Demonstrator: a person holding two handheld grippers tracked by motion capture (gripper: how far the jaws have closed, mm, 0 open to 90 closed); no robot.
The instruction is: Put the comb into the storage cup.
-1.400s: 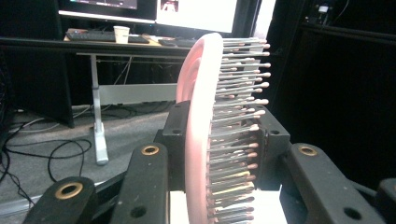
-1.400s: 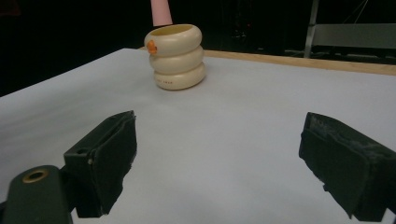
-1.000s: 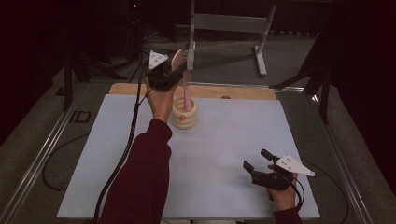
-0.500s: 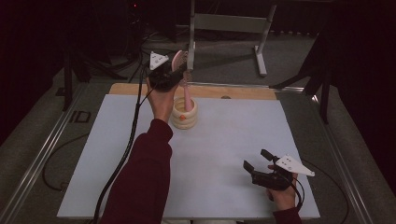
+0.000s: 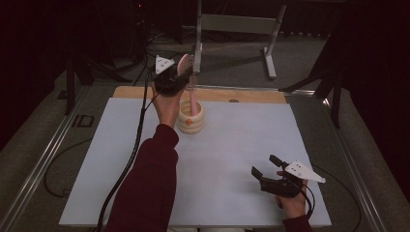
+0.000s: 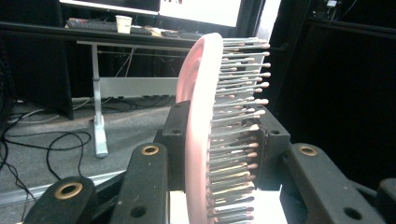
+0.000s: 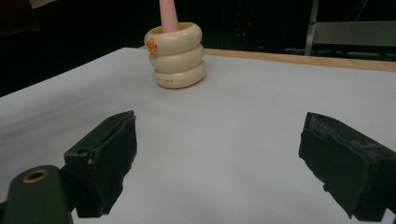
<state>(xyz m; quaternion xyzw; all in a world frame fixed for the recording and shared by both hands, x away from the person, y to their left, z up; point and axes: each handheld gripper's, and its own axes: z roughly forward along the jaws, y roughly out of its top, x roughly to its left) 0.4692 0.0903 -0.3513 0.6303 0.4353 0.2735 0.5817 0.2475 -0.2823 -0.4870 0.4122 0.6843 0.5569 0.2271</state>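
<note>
Hairbrush [image 6: 205,126]: pink, oval-headed, rows of pale-tipped bristles, standing upright.

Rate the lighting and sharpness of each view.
High view: dim and soft, white table top brightest, surroundings near black. Left gripper view: pink hairbrush sharp between the jaws, screen glare at top. Right gripper view: ringed cream holder fairly sharp, near jaws blurred.

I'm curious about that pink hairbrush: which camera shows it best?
The left gripper view: the brush is close up, its bristles plain, clamped between the fingers. The high view shows it small above the holder. The right gripper view shows its handle in the holder.
</note>
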